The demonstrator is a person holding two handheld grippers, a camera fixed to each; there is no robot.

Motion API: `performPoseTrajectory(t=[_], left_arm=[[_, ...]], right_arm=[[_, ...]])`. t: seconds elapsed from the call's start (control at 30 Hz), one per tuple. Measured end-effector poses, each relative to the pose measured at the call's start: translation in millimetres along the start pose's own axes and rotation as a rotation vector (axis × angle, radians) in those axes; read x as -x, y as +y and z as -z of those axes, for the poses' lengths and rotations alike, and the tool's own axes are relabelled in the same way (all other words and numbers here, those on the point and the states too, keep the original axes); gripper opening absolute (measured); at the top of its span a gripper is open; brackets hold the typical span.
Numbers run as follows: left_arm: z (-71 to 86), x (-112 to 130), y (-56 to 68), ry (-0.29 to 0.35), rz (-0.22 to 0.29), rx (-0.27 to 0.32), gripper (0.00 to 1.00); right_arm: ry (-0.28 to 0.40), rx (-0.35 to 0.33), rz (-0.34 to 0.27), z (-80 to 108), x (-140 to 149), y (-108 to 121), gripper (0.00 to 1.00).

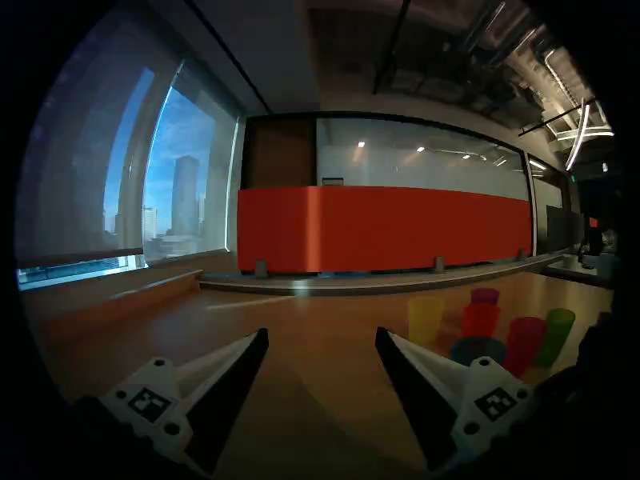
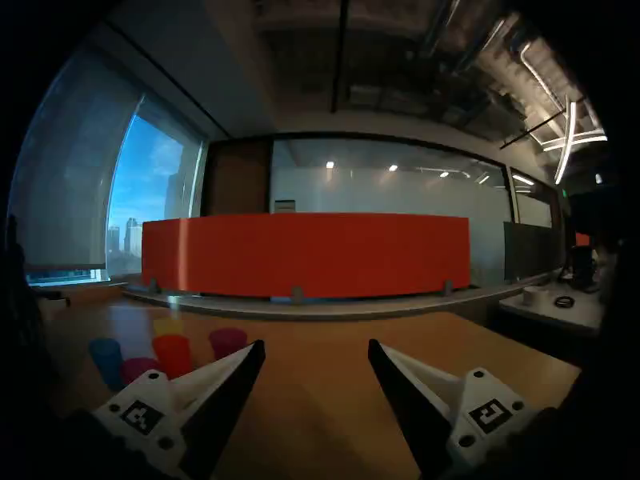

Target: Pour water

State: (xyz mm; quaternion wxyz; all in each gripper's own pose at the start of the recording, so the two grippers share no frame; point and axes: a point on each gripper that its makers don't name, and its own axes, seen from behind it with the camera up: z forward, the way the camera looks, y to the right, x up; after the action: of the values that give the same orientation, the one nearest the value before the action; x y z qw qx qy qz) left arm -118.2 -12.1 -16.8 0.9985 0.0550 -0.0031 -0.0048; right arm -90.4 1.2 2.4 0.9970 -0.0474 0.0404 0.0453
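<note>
Several coloured plastic cups stand grouped on the wooden table. In the left gripper view they lie ahead to the right: a yellow cup (image 1: 425, 319), a red cup (image 1: 480, 318), a purple cup (image 1: 485, 295), a blue cup (image 1: 478, 350), a magenta cup (image 1: 525, 342) and a green cup (image 1: 556, 332). My left gripper (image 1: 322, 342) is open with nothing between its fingers. In the right gripper view the cups sit at the lower left: blue cup (image 2: 106, 357), red cup (image 2: 173, 354), yellow cup (image 2: 169, 326), purple cup (image 2: 228, 340). My right gripper (image 2: 315, 354) is open and holds nothing.
An orange partition (image 1: 384, 227) runs along the table's far edge. Large windows (image 1: 172, 200) are on the left. A side desk (image 2: 552, 308) with small items stands at the right. Bare tabletop (image 2: 320, 400) lies ahead of both grippers.
</note>
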Motion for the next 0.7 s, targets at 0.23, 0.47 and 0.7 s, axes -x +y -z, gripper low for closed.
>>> performPoseTrajectory(t=[0.23,0.47,0.7], left_arm=[[-0.1,0.0,-0.4,0.0,0.0,0.0,1.0],[0.0,-0.5,-0.3,0.0,0.0,0.0,1.0],[0.1,-0.5,-0.4,0.0,0.0,0.0,1.0]], right_arm=[[-0.001,0.008,-0.012,-2.9,6.8,5.0,1.0],[-0.003,0.016,-0.006,-4.6,10.0,8.7,1.0],[-0.008,0.024,-0.021,-5.2,14.1,12.6,1.0]])
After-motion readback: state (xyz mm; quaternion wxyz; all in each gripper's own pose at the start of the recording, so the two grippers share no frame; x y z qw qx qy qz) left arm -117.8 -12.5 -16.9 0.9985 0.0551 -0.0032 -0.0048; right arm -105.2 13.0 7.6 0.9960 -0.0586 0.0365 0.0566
